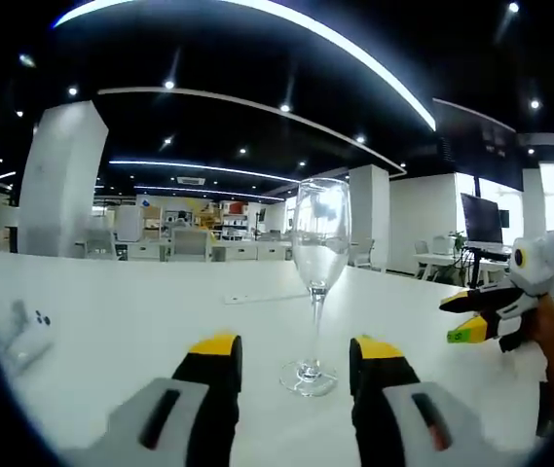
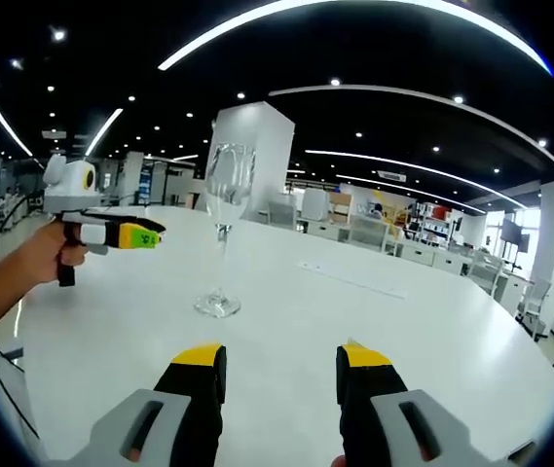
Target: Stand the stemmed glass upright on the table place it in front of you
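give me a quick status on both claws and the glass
Left claw open, holding nothing. Right claw open, holding nothing. Stemmed glass upright on the white table, untouched. Nothing blocking it.

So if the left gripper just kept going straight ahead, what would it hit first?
Probably the glass. It stands upright on the table, its foot just beyond the gap of the open left gripper. Depth is hard to judge.

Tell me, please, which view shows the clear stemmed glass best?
The left gripper view: the clear stemmed glass stands upright, large and central, just beyond the open left gripper. The right gripper view shows it smaller, off to the left.
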Motion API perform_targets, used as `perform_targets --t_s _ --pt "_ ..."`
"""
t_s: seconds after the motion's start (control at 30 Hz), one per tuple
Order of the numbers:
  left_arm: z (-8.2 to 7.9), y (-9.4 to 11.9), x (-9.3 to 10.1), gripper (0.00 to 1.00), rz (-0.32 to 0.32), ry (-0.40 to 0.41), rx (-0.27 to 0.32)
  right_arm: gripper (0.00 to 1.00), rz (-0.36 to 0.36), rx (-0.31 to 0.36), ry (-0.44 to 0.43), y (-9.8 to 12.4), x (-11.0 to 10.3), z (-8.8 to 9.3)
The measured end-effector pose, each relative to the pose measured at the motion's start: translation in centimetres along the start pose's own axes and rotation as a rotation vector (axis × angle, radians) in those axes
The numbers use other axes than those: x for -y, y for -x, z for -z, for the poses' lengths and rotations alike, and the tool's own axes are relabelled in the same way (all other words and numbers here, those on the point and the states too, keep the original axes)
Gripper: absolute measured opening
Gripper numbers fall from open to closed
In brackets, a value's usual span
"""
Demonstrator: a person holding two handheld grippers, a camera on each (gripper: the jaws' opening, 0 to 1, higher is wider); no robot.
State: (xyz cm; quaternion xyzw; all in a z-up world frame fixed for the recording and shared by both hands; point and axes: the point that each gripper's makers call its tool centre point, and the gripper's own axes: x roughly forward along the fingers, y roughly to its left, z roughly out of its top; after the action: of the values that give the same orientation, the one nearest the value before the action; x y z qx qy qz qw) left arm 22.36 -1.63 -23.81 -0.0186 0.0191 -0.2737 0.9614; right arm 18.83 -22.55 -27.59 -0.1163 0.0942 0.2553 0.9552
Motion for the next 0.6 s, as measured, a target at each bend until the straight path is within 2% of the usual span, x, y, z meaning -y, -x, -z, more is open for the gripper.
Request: perform_targets --t_s 0.6 --pt "0.3 -1.6 0.2 0.44 0.006 -0.012 -0.022 0.48 0.001 -0.001 -0.001 0.1 0.0 0.0"
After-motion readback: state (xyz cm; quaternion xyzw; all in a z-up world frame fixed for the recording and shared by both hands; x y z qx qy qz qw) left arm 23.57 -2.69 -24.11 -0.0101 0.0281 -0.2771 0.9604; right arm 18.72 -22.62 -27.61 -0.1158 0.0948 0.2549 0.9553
